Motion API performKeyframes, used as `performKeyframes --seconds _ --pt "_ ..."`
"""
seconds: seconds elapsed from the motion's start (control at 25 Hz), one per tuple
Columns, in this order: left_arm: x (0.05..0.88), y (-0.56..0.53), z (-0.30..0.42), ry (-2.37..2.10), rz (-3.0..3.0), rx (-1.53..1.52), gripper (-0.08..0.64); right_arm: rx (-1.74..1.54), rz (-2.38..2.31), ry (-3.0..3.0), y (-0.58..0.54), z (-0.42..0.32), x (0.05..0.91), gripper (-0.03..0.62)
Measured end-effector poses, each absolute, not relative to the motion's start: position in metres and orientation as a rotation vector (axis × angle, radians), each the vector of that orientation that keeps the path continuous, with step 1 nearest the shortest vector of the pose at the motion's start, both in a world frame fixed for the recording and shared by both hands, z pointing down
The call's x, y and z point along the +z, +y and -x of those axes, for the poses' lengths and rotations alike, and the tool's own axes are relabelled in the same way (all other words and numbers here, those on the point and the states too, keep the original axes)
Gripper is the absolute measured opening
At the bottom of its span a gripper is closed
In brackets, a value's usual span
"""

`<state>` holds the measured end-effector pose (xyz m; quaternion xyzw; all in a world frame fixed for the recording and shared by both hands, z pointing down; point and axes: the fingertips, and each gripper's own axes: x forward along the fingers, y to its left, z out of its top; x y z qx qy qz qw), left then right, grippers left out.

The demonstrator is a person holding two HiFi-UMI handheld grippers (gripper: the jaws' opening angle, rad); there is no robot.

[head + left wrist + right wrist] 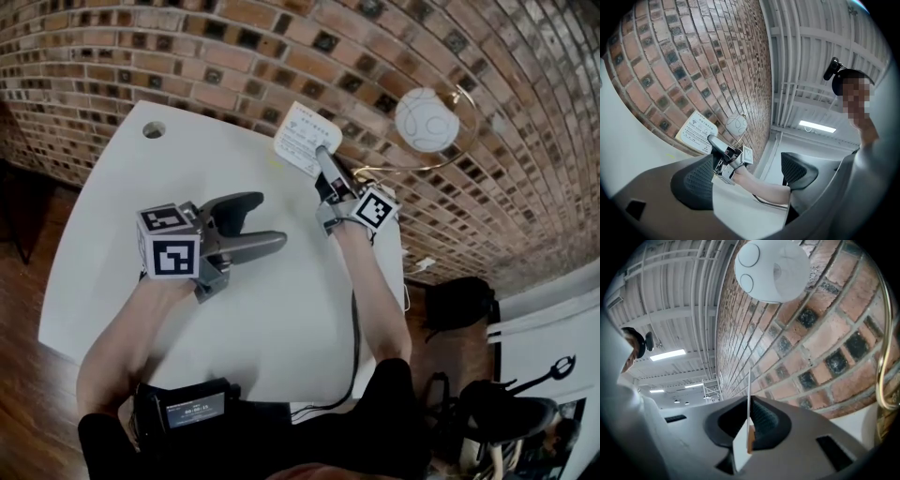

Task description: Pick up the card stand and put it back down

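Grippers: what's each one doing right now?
Left gripper: open, holding nothing.
Right gripper: closed on the card stand.

My card stand [696, 132], left of centre in the left gripper view, carries a Wi-Fi symbol [693, 123] at its top; the print under it is too small to read. The small screen [195, 410] at the head view's lower left shows figures I cannot make out. Cubes on my left tool [272, 218] and right tool [323, 155] bear only square markers.
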<state>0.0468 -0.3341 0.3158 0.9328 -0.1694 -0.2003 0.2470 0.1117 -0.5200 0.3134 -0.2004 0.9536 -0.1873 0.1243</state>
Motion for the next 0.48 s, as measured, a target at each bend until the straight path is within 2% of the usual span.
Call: performKeyframes --seconds 0.48 --pt "0.32 -0.334 -0.044 -0.451 -2.522 -0.556 0.446 -0.525 0.562 2.899 -0.544 -0.078 0.341 0.029"
